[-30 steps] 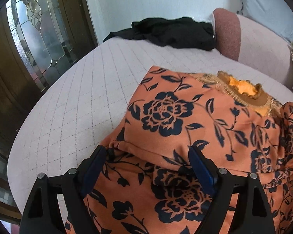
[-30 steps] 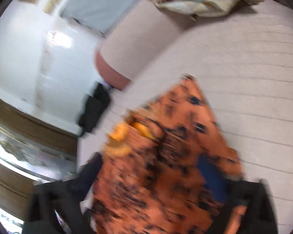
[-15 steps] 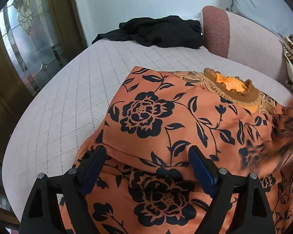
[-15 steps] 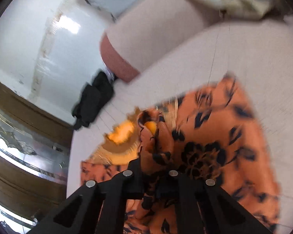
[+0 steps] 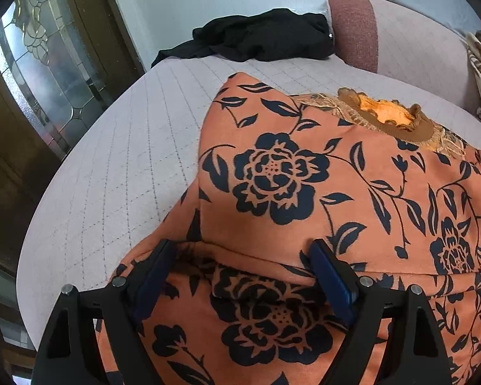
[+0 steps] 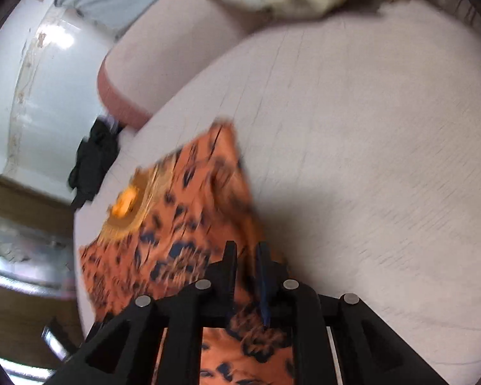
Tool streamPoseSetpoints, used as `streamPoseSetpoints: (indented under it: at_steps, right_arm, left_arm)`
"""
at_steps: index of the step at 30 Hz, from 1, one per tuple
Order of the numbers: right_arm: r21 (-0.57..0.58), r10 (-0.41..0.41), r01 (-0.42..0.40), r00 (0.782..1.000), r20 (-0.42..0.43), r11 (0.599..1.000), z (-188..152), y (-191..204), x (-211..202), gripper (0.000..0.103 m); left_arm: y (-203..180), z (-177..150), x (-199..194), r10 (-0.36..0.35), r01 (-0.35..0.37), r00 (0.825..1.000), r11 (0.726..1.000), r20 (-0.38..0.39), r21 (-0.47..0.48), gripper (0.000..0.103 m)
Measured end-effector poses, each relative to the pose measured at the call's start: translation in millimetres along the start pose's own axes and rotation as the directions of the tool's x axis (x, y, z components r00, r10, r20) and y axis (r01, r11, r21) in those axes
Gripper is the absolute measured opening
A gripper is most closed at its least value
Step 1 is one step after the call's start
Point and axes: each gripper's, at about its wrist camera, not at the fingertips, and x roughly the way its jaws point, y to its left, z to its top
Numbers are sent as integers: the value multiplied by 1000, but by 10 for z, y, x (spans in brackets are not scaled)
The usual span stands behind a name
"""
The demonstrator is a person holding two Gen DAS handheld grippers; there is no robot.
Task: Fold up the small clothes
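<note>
Orange flowered top (image 5: 320, 192) spread on the quilted bed (image 5: 118, 166), filling each frame's lower centre. Left gripper (image 5: 243, 276) spread wide astride a fold; right gripper (image 6: 245, 276) nearly pressed together, jaws opening, cloth between. Good practice: align edges before releasing.

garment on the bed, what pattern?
Orange garment with dark navy flowers and leaves; left wrist view shows it best.

Black claw (image 5: 240, 276), blue pads (image 5: 332, 280), silver screws
</note>
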Motion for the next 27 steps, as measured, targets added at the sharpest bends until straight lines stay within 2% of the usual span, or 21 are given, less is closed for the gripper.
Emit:
streamPoseSetpoints:
  at_steps: [2,3,6,7,9,10,11,13,16,18,19,20,21,23,25,26,27]
  right_arm:
    - [-29,30,-26,992,121,999,67,73,-158,17]
    - [-66,55,-46,990,131,997,81,149,-158,17]
    - [-187,118,-102,990,79,977,68,449,77,17]
    - [-197,109,-95,992,62,976,51,486,178,17]
    - [-191,-3,2,1000,-9,982,33,503,583,17]
    - [-182,-35,29,999,-30,983,37,469,718,15]
    - [-178,-32,29,999,-17,984,32,430,780,15]
    - [-183,-17,15,1000,-7,983,58,479,653,17]
    - [-179,136,-135,991,-6,975,-12,542,426,17]
    - [-199,189,-192,981,-34,961,-164,626,390,17]
    - [-221,203,-215,976,-77,951,-244,692,433,17]
    - [-247,198,-222,973,-121,943,-324,774,527,17]
    - [-279,160,-200,974,-159,939,-437,849,629,17]
    - [-350,31,-102,979,-202,931,-604,933,858,18]
    - [-388,19,-77,988,-152,918,-648,1001,799,18]
    - [-386,23,-85,986,-162,919,-636,1021,748,17]
    - [-370,69,-132,982,-178,920,-624,1023,676,17]
  left_arm:
    - [14,12,-39,24,-24,999,1000,25,-4,87]
    - [15,16,-58,41,-41,998,999,41,-1,87]
    - [32,37,-72,69,-69,996,998,62,-7,87]
    - [33,42,-45,68,-67,996,998,53,-8,87]
    - [27,32,49,77,-77,997,997,21,1,87]
    - [30,31,54,73,-73,997,997,23,-1,87]
    - [39,40,27,69,-69,997,998,32,-5,87]
    - [41,53,-58,51,-51,997,999,65,-5,87]
    - [-3,54,-187,-19,17,994,1000,108,24,87]
    - [-62,32,-153,-36,32,996,999,88,38,87]
    - [-103,14,-83,-34,32,998,998,51,52,87]
    - [-133,-9,14,-19,19,1000,997,6,69,88]
    - [-133,-13,56,-14,14,1000,998,-1,69,90]
    - [-83,10,11,-24,24,1000,999,6,45,91]
    - [-15,15,-49,-53,52,998,998,20,22,91]
    - [29,15,-73,-54,53,998,999,30,10,91]
    - [55,23,-96,-47,47,998,999,40,2,91]
